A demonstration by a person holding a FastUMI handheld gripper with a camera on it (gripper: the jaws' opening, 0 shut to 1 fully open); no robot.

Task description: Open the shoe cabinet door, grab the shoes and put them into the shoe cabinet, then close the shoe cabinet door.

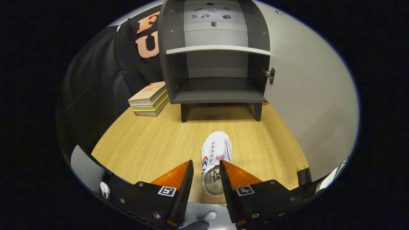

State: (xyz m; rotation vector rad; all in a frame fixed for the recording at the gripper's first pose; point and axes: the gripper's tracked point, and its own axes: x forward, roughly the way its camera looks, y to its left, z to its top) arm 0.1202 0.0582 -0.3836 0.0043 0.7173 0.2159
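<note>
A white canvas shoe (pixel 215 150) with a red and blue mark on its side lies on the wooden tabletop (pixel 150 143), toe pointing at the shoe cabinet. My gripper (pixel 206 162) is open, and its fingers straddle the shoe's heel end. The left finger stands a little apart from the shoe; the right finger overlaps the shoe's right edge. Beyond the shoe stands the dark grey shoe cabinet (pixel 217 92) on short legs, with a pale shelf (pixel 217 49) halfway up and its lower compartment bare. The cabinet door (pixel 306 105) is swung wide open to the right, its hinge (pixel 271 75) showing.
A stack of books (pixel 149 99) lies left of the cabinet on the tabletop. The open door forms a tall grey wall along the right side of the table. A person's shoe (pixel 209 216) shows on the floor below the fingers.
</note>
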